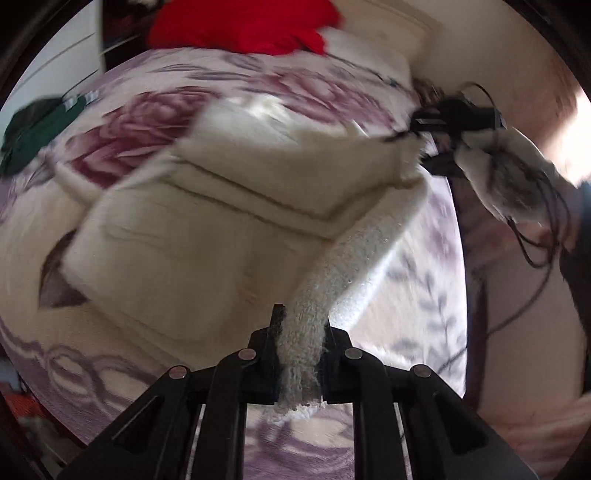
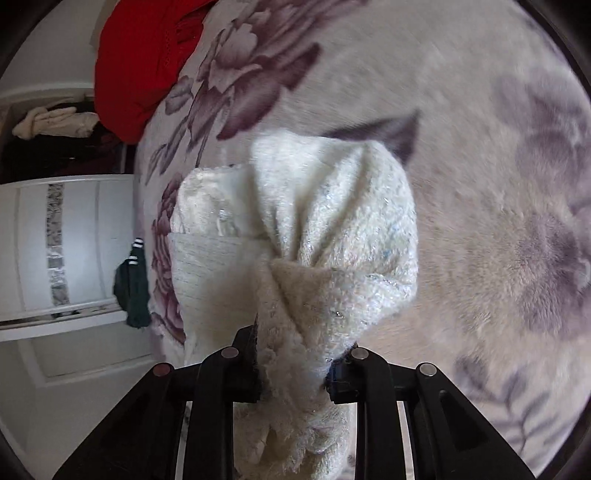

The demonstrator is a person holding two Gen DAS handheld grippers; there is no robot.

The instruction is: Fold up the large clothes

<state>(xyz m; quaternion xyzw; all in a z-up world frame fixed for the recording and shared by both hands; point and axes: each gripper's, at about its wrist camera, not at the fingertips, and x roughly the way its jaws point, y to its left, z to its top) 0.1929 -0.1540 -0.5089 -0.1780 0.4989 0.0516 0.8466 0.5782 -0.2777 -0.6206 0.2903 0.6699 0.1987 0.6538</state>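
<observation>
Both tongs are clenched on the same cream knit garment (image 1: 207, 206); the left gripper (image 1: 300, 354) pinches a narrow, fuzzy strip of it, seemingly a sleeve, which runs taut from the jaws up to the garment's body; the right gripper (image 2: 295, 365) bites a thick bunched wad of the knit (image 2: 306, 236), with loose fabric hanging down below the jaws and more of it ballooning above them. In the left wrist view the garment lies partly folded on a pale blanket (image 1: 424, 295) printed with purple roses, its upper corner lifted towards the right gripper (image 1: 413, 138), which shows there at the far right as a dark, blurred shape with cables trailing from it; a hand in a pale, furry sleeve (image 1: 506, 181) holds that tool. A red garment (image 1: 240, 26) sits at the far end of the blanket; a dark green garment (image 1: 33, 136) with white stripes lies at its left edge; both are well apart from the cream knit. In the right wrist view the blanket (image 2: 461, 184) fills the background; the red garment (image 2: 140, 62) and the green one (image 2: 131, 288) lie along its left border, with white panelled cupboard doors (image 2: 55, 243) beyond; much of both views is smeared by motion.
</observation>
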